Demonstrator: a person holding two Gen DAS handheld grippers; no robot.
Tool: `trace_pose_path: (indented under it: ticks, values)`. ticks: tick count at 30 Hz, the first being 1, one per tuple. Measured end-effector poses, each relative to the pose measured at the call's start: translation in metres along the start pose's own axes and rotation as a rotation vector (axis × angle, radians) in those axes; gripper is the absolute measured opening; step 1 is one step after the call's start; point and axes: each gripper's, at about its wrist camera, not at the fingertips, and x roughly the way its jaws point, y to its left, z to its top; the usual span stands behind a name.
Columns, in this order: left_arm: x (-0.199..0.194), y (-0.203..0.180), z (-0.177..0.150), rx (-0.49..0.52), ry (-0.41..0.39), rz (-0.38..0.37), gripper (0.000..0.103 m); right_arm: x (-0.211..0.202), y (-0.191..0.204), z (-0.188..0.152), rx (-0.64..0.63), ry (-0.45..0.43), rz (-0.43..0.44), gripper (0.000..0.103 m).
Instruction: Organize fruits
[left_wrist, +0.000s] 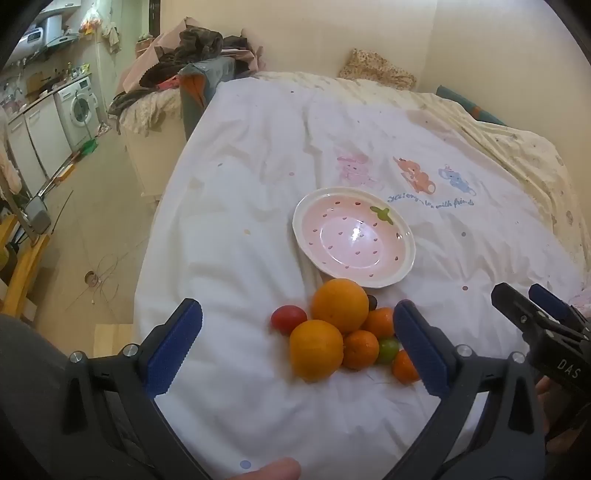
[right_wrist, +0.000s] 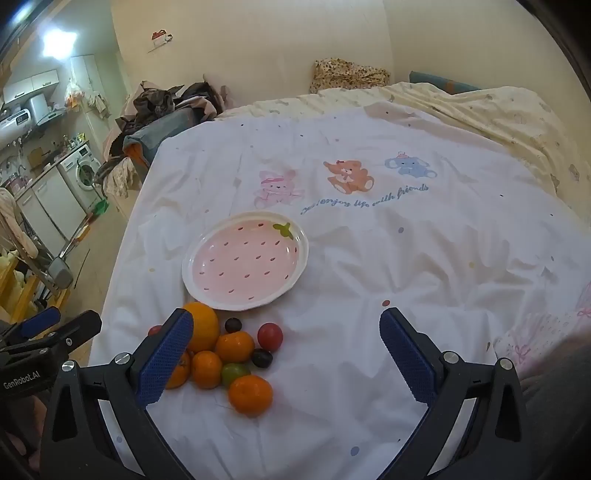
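A pink strawberry-pattern plate lies empty on the white bed sheet. In front of it is a pile of fruit: two large oranges, several small tangerines, red tomatoes, a green fruit and dark grapes. My left gripper is open, its fingers either side of the pile and above it. My right gripper is open and empty, to the right of the pile.
The white sheet with cartoon animals covers the bed. The bed's left edge drops to the floor. Clothes are piled at the far left; a pillow lies at the wall.
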Motion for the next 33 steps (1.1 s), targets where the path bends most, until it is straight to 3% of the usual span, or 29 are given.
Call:
trace_pose_path:
  ticks: [33]
  values:
    - [0.000,-0.003,0.000,0.016,0.018,0.017,0.102,0.003,0.004,-0.002,-0.014,0.008,-0.003,0.103]
